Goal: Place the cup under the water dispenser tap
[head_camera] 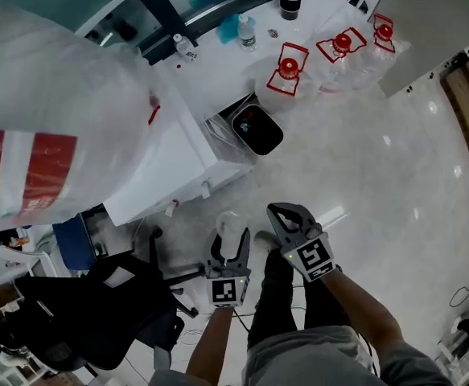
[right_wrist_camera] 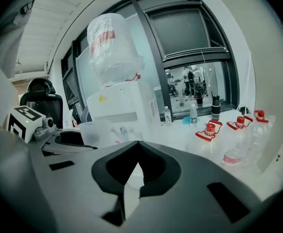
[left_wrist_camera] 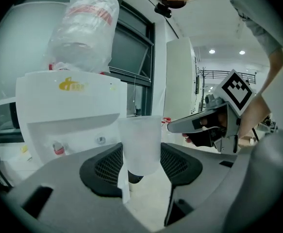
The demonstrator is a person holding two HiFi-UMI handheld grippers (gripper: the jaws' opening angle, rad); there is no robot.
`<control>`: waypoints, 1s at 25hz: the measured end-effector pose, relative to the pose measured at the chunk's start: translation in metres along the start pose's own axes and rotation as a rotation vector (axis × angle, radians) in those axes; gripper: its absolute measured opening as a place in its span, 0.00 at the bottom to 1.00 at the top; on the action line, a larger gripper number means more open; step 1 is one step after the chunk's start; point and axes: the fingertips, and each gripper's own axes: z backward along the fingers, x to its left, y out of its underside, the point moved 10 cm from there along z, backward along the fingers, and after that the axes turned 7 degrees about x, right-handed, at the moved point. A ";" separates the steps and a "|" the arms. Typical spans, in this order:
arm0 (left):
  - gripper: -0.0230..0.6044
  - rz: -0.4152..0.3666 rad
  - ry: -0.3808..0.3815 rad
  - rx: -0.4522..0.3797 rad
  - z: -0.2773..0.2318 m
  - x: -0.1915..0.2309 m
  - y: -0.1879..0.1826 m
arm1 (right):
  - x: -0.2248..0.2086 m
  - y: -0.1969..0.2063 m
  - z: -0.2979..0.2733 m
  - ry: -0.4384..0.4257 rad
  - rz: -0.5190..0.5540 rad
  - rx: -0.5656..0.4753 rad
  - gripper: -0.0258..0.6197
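Two hand-held grippers face a white water dispenser point(head_camera: 174, 163). The left gripper point(left_wrist_camera: 141, 166) clasps the translucent cup point(left_wrist_camera: 141, 140) upright, with a meshed pad pressed against each of its sides. In the left gripper view, the dispenser's red tap point(left_wrist_camera: 58, 148) and a second tap point(left_wrist_camera: 101, 140) lie at nine o'clock of the cup, well apart from it. In the head view the right gripper point(right_wrist_camera: 134, 149) sits at three o'clock of the left; its jaw tips meet, with nothing between them. An inverted water bottle point(head_camera: 49, 111) tops the dispenser. Red-capped jugs point(head_camera: 286, 67) stand at one o'clock of the grippers.
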 end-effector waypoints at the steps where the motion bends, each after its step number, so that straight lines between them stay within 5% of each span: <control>1: 0.42 0.001 0.002 0.003 -0.002 0.001 0.003 | -0.001 0.001 -0.001 0.001 -0.006 0.002 0.05; 9: 0.42 0.009 -0.045 0.038 -0.023 0.014 0.036 | -0.015 0.016 -0.018 -0.001 -0.013 0.009 0.05; 25: 0.42 0.005 -0.202 -0.056 -0.103 0.055 0.132 | -0.038 0.081 -0.052 -0.006 0.039 0.014 0.05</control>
